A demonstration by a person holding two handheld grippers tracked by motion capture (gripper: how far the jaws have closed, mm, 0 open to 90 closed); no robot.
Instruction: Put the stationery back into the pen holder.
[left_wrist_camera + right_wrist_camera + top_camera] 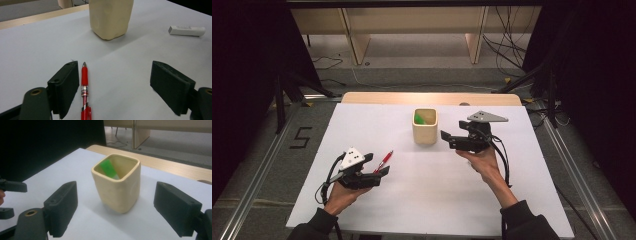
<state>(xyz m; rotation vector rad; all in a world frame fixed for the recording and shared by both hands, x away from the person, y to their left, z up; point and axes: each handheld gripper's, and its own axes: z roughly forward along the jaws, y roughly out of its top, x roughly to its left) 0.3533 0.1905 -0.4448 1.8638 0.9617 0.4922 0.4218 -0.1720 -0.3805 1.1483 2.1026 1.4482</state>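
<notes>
Inside beige cup (117, 187): green item (108, 168), perhaps marker; both grippers' jaws apart, empty.

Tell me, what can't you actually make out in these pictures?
- Green thing in the cream cup: the cup's wall hides its lower part.
- Red pen: its back end is cut off by the left gripper view's bottom edge.
- White object: its markings are too small to read.

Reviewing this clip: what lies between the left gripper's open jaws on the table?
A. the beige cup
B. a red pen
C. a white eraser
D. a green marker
B: in the left gripper view the red pen lies on the table between the open jaws of the left gripper, close beside one jaw, with the beige cup farther ahead.
</notes>
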